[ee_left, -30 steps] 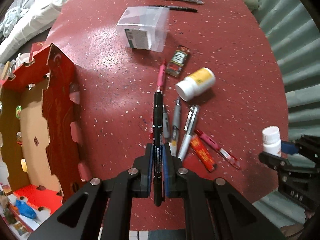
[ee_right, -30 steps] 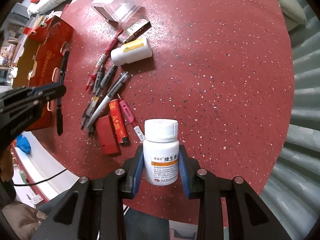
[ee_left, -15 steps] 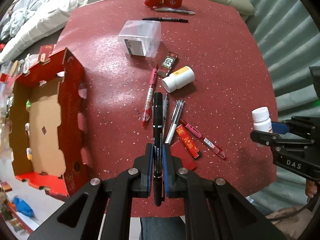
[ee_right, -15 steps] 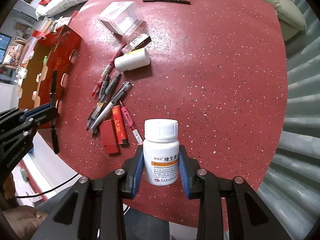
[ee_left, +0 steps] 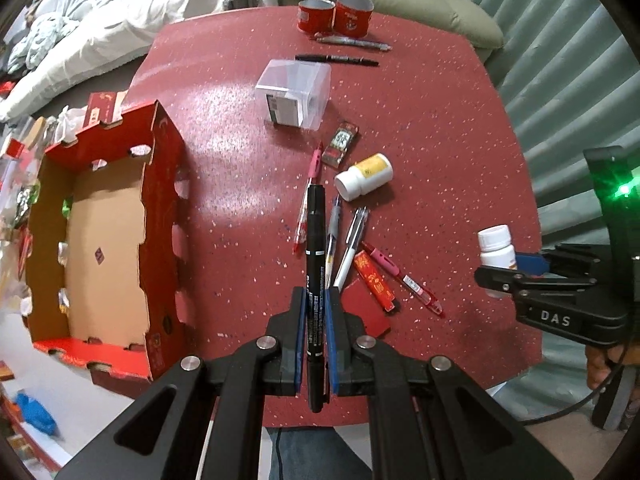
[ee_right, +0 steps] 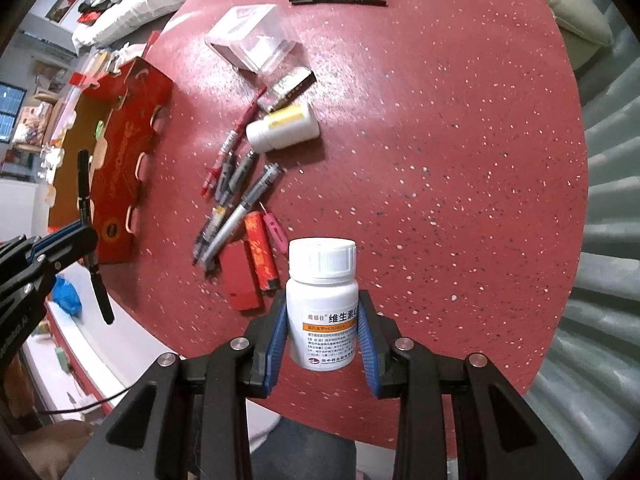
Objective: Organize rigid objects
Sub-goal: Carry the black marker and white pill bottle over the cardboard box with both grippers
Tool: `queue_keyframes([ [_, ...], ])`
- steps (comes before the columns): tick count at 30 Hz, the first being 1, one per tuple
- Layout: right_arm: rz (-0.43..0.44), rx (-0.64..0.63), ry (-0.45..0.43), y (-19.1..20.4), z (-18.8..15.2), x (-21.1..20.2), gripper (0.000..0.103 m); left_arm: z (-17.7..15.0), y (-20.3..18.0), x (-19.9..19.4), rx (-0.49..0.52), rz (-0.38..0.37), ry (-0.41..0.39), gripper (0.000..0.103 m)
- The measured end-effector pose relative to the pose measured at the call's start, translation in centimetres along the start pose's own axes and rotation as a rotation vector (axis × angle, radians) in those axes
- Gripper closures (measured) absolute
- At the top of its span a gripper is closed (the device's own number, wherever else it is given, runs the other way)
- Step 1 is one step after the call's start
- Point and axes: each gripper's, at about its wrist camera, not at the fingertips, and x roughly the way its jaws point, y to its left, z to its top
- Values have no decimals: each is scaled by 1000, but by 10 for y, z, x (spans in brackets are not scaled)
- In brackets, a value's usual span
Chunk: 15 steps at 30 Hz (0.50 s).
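My left gripper (ee_left: 316,312) is shut on a black marker (ee_left: 315,248), held above the red table with its tip pointing away from me. In the right wrist view that marker (ee_right: 85,184) hangs at the left, over the cardboard box's edge. My right gripper (ee_right: 323,328) is shut on an upright white pill bottle (ee_right: 323,300) with an orange label band, lifted over the table's near right part; the same bottle (ee_left: 496,246) shows in the left wrist view. On the table lie several pens (ee_left: 332,232), a second white bottle (ee_left: 363,177) on its side, and red lighters (ee_left: 374,280).
An open red cardboard box (ee_left: 160,208) sits at the table's left edge. A clear plastic box (ee_left: 296,94), a small dark packet (ee_left: 341,144), two red cans (ee_left: 334,16), a black pen (ee_left: 336,59) and a grey pen (ee_left: 354,42) lie farther back. Bedding and cushions surround the table.
The left gripper has risen with the marker, so the table looks smaller and more of the box and far cans show. The right gripper holds its bottle nearly still.
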Motion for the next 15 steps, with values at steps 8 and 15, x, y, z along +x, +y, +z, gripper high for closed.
queue_keyframes([
  [8,-20,95,-48,54,13,-4,69,4,48,-14,69,-59,-39,93],
  [15,-12,62,-64,128,33,-2,69,3,118,-22,2,-46,-72,93],
])
